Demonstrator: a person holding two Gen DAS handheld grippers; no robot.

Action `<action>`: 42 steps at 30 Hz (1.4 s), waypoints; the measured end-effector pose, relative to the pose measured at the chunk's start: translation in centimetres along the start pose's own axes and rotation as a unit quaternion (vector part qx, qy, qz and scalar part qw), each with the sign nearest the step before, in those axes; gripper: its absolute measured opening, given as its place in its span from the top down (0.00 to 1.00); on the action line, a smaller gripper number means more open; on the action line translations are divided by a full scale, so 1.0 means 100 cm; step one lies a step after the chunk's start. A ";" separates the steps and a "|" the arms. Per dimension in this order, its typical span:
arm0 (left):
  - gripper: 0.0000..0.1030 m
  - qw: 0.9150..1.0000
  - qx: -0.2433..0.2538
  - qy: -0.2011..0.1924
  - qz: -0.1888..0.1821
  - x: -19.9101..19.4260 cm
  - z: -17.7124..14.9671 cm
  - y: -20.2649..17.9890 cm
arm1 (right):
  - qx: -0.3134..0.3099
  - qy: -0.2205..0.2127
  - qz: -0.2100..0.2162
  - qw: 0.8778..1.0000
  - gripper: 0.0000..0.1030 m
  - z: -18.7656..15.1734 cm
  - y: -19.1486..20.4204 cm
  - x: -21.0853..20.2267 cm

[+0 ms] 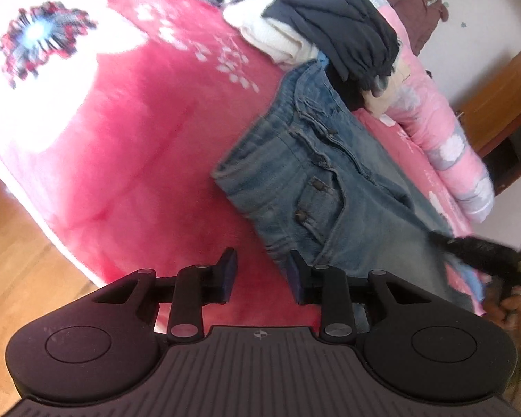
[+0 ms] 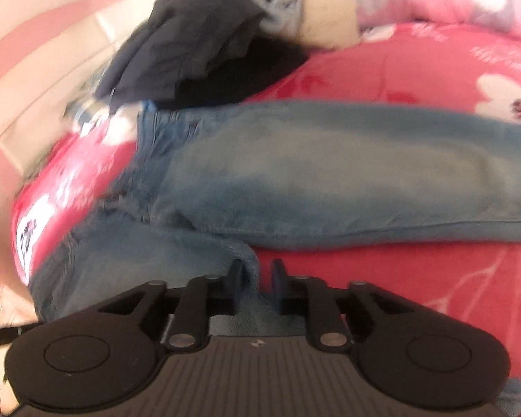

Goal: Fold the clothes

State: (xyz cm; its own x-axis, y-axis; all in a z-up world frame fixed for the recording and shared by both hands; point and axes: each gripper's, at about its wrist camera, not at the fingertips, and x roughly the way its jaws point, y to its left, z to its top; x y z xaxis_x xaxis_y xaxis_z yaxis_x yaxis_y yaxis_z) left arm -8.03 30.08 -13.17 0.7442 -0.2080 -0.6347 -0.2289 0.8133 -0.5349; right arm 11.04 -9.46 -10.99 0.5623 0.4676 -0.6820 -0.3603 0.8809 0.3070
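Observation:
A pair of light blue jeans (image 1: 316, 187) lies on a red floral blanket (image 1: 128, 132) on a bed, waistband toward the far side. My left gripper (image 1: 262, 278) is open and empty, hovering just left of the jeans' near edge. In the right wrist view the jeans (image 2: 312, 166) stretch across the blanket (image 2: 416, 278). My right gripper (image 2: 257, 271) is closed on a fold of the jeans' denim between its fingers. The right gripper also shows in the left wrist view (image 1: 482, 253) as a blurred dark shape over the jeans' leg.
A pile of dark and white clothes (image 1: 330, 31) lies beyond the waistband, also in the right view (image 2: 205, 48). A rolled pink quilt (image 1: 448, 146) lies along the far side. A person (image 1: 423, 3) stands by the wall. Wooden floor (image 1: 21, 264) lies left of the bed.

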 end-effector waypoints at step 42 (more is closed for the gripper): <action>0.67 0.995 -0.020 -0.094 -0.001 0.082 0.032 -0.062 | 0.032 0.019 0.091 0.995 0.79 -0.088 0.078 -0.015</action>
State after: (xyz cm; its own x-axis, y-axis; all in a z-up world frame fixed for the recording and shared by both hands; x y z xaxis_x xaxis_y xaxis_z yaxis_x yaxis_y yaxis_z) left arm 1.55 25.03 -13.27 0.8482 -0.1009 -0.5199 -0.2491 0.7903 -0.5598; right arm 0.88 -3.91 -13.40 0.4631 0.6180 -0.6353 -0.4043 0.7852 0.4691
